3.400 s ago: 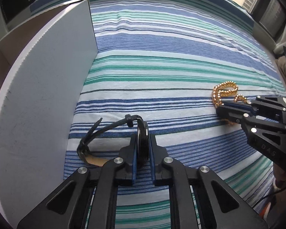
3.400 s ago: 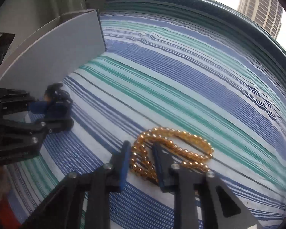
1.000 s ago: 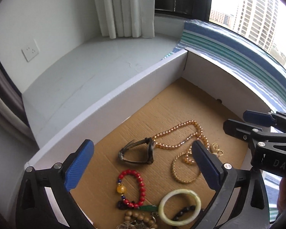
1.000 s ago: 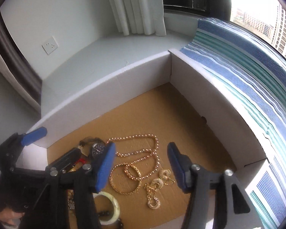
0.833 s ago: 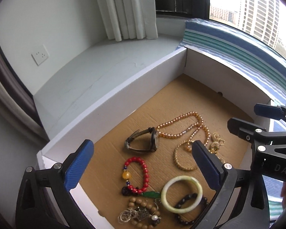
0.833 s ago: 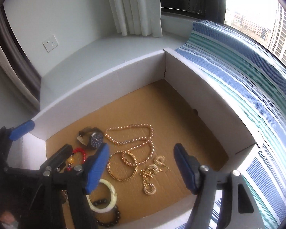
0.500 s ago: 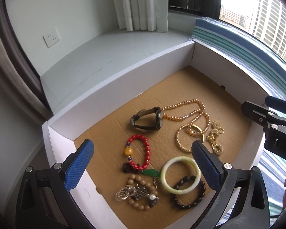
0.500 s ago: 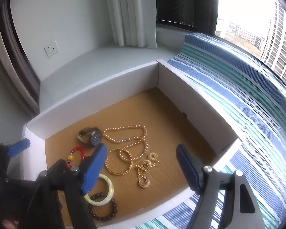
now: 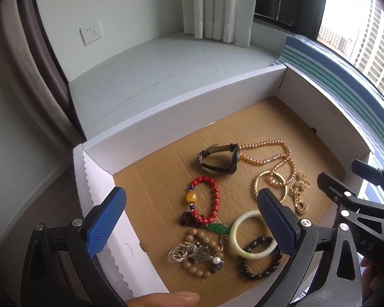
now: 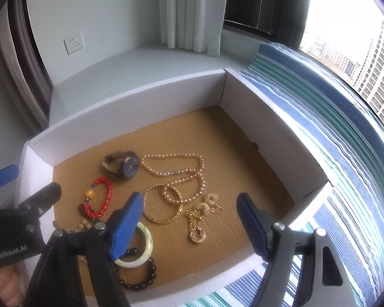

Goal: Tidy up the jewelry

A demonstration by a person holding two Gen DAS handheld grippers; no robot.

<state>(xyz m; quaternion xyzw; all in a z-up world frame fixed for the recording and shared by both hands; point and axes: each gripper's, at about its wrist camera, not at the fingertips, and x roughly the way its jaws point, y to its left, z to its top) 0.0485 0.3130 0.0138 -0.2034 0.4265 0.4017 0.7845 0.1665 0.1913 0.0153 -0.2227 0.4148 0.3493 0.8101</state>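
Note:
A white cardboard box (image 9: 181,105) (image 10: 130,107) with a brown floor holds the jewelry. Inside lie a dark wristwatch (image 9: 219,158) (image 10: 121,165), a gold bead necklace (image 9: 268,157) (image 10: 176,171), a gold bangle (image 9: 270,186) (image 10: 162,204), gold earrings (image 9: 299,192) (image 10: 202,217), a red bead bracelet (image 9: 204,202) (image 10: 98,200), a pale jade bangle (image 9: 251,235) (image 10: 140,245), a dark bead bracelet (image 9: 258,261) (image 10: 140,273) and a wooden bead bracelet with silver rings (image 9: 194,253). My left gripper (image 9: 192,220) and right gripper (image 10: 189,225) are both open, empty, held above the box.
A blue, green and white striped cloth (image 10: 345,158) lies to the right of the box. A grey window ledge (image 9: 153,74), white curtains (image 10: 189,10) and a wall socket (image 9: 91,32) are behind it. A fingertip (image 9: 163,299) shows at the bottom.
Both grippers have drawn back and up from the box, so more of it and its jewelry shows. Earlier they gripped the watch and bead necklace on the cloth; both items now lie in the box.

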